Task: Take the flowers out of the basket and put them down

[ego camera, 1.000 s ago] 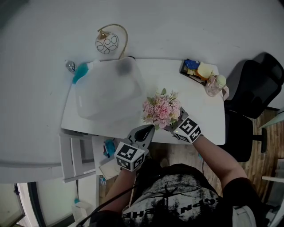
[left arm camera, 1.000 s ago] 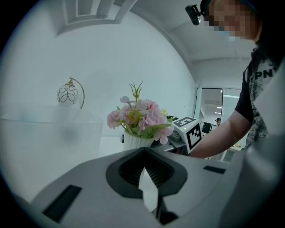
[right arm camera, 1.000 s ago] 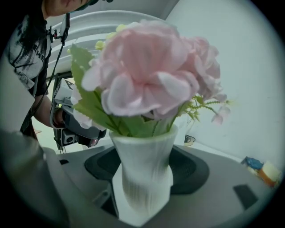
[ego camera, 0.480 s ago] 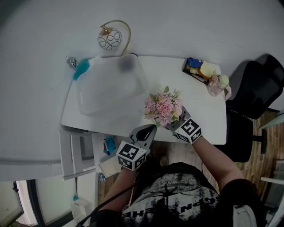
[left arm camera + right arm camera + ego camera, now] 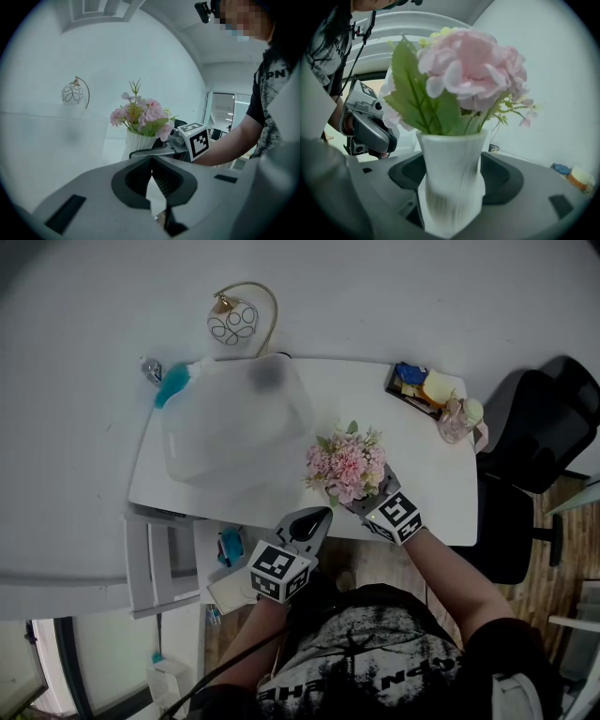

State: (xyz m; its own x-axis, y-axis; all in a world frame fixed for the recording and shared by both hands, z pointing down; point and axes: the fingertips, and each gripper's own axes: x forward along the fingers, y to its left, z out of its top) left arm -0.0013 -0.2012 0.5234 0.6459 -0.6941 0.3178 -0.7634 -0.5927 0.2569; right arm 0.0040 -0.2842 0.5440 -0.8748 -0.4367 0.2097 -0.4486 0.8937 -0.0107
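A bunch of pink flowers (image 5: pixel 345 468) with green leaves stands in a white ribbed vase (image 5: pixel 452 180). My right gripper (image 5: pixel 363 503) is shut on the vase, its jaws pressed against both sides, near the front edge of the white table (image 5: pixel 431 484). In the left gripper view the flowers (image 5: pixel 140 115) and the vase (image 5: pixel 136 143) show just ahead, with the right gripper's marker cube beside them. My left gripper (image 5: pixel 315 517) is shut with nothing in it, just left of the vase at the table's front edge. Its jaws (image 5: pixel 151 161) meet in a closed line.
A large pale box-like container (image 5: pixel 234 423) fills the table's left half, with a blue brush (image 5: pixel 173 387) at its far corner. A gold arc ornament (image 5: pixel 236 322) stands behind. A tray of small items (image 5: pixel 417 388) and a pink jar (image 5: pixel 457 418) sit far right. A black chair (image 5: pixel 534 427) stands right.
The head view shifted a little. Both grippers and the vase of flowers stay in nearly the same place relative to the table.
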